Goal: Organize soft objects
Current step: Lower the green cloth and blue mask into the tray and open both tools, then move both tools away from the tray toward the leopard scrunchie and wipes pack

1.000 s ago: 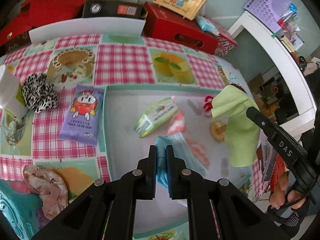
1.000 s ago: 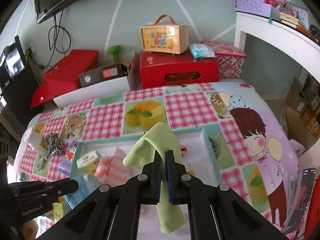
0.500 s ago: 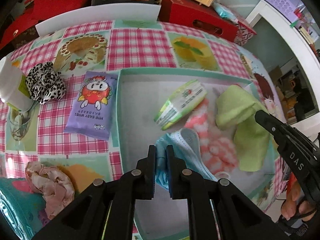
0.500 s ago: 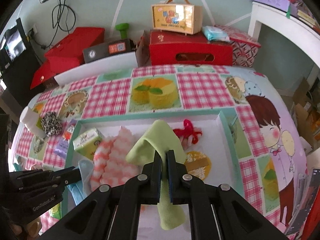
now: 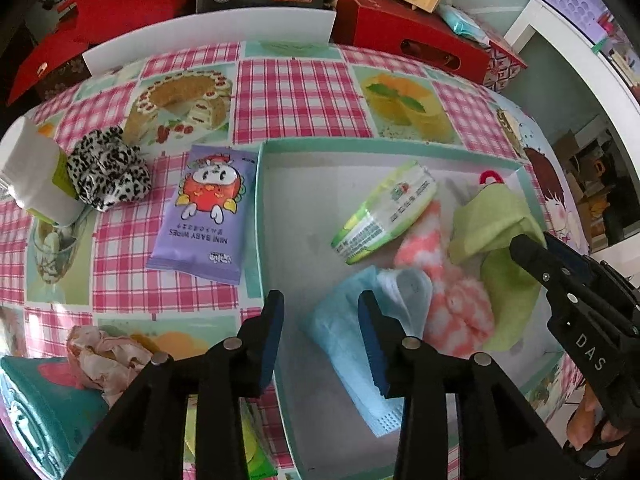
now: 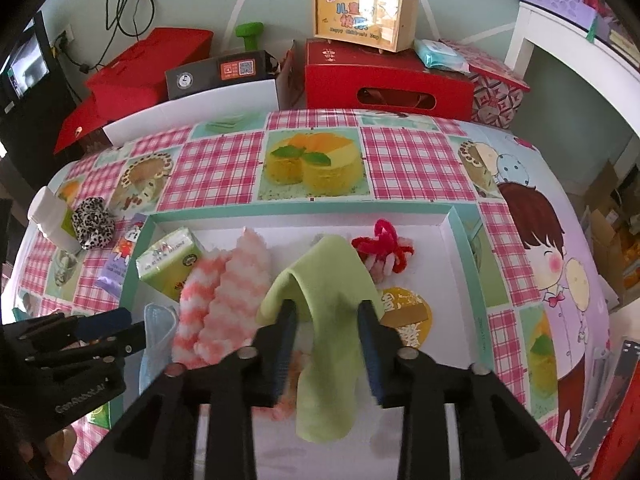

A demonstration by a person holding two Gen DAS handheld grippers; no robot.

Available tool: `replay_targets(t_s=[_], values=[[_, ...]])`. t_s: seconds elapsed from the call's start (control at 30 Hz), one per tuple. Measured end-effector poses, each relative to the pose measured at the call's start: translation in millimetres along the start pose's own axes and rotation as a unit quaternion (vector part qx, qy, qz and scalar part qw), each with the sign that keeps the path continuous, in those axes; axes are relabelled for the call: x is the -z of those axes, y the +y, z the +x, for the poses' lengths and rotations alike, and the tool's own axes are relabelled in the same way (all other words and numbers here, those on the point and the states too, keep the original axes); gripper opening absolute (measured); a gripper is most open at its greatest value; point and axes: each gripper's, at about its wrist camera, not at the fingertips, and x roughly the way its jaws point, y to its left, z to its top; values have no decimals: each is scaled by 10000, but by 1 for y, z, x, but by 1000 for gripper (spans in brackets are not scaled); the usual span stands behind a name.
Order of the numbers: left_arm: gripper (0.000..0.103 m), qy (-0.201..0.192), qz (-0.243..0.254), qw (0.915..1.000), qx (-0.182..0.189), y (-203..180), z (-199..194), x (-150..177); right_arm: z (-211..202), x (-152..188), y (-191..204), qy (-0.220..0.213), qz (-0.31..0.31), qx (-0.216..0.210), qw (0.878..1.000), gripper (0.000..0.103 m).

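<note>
Pink checked tablecloth (image 6: 216, 168) with cake pictures, red boxes (image 6: 384, 76) behind. Left gripper (image 5: 320, 332) wide open over the blue face mask (image 5: 344, 344), one finger (image 5: 370, 332) lying on it. Right gripper (image 6: 326, 344) wide open too, green cloth (image 6: 328, 300) draped loose between the fingers. Both soft things inside the white tray (image 6: 452, 264), beside pink striped socks (image 6: 224, 292), a tissue pack (image 5: 384, 208) and a red scrunchie (image 6: 384, 246). Outside, left: purple baby wipes (image 5: 204, 220), leopard scrunchie (image 5: 106, 168).

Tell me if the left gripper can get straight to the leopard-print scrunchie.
Probably yes. The left gripper is open and holds nothing, and the leopard-print scrunchie lies outside the tray on bare tablecloth. Only the white bottle beside it crowds one side.
</note>
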Motion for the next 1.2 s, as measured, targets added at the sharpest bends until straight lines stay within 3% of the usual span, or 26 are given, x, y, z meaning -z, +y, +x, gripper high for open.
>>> replay_targets(t_s=[0.07, 0.17, 0.47, 0.57, 0.63, 0.7, 0.93, 1.03, 1.1, 1.2], values=[[43, -78, 21, 10000, -4, 0, -5, -2, -3, -1, 1, -40, -10, 14, 10000, 40], [57, -218, 11, 9998, -10, 0, -17, -2, -9, -2, 0, -110, 12, 37, 9999, 50], [58, -600, -148, 9981, 75, 7, -46, -5, -24, -5, -4, -262, 197, -47, 9995, 57], [60, -653, -231, 9975, 104, 10, -49, -6, -23, -5, -5, -216, 225, -36, 9995, 57], [69, -664, -294, 9973, 86, 13, -49, -6, -21, -4, -5, -190, 230, -20, 9996, 60], [70, -674, -336, 9971, 64, 15, -48, -6, -21, -4, -5, -171, 217, -9, 9996, 67], [70, -723, -415, 9965, 7, 20, -47, -7, -18, -3, -2, -97, 156, 31, 9998, 72], [79, -769, -449, 9960, -108, 22, -46, -7, -17, -3, -2, -99, 136, 57, 9998, 83], [90, -850, -549, 9945, -254, 27, -46, -8, -17, -4, -3, -153, 117, 41, 9998, 102], [91, -871, -679, 9934, -317, 35, -46, -9, -18, -4, -4, -174, 158, 57, 9997, 103]])
